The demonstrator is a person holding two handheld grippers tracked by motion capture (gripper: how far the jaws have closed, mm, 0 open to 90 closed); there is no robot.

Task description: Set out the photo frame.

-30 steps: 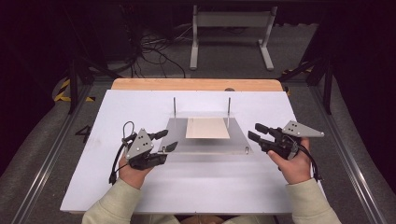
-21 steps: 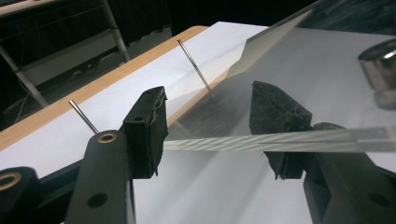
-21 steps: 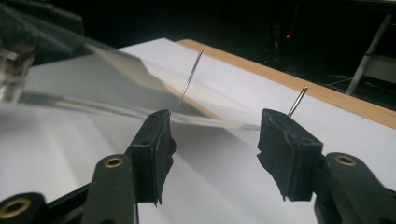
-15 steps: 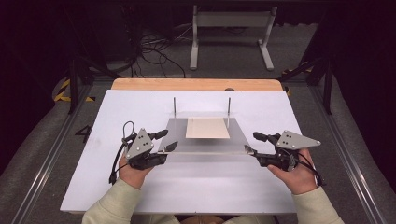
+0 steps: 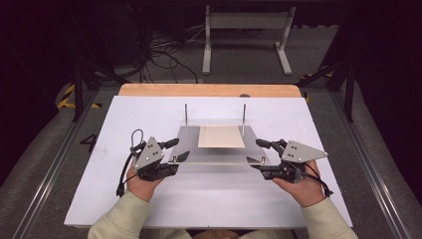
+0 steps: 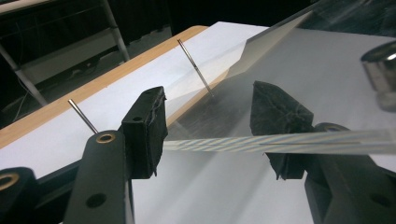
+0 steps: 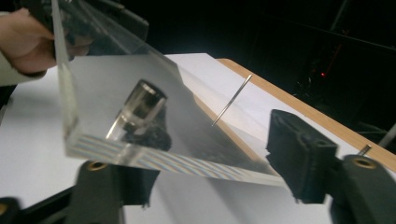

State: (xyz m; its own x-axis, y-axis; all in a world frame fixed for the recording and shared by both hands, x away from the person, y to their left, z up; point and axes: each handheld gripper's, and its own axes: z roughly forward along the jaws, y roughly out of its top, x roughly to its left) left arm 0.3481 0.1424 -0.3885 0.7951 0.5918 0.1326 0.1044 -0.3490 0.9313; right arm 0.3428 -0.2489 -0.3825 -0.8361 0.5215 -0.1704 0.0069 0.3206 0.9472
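While between both tools' jaws, clear plate [image 5: 219,157]: left tool [image 5: 175,150] clamping, right tool [image 5: 260,155] just opened.

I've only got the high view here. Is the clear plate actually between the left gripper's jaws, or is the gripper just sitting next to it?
Observer: Between them. In the left gripper view the clear plate shows its edge running from one pad of the left gripper across the front of the other. I can't tell whether they press on it.
Operator: And the right side?
Observer: The jaws of the right gripper have just been opening. The plate's corner lies between them, in front of one pad and ending at the other.
Operator: What are the small studs at the plate's corners?
Observer: Up close in the right gripper view, one is a short round metal post standing on the plate.
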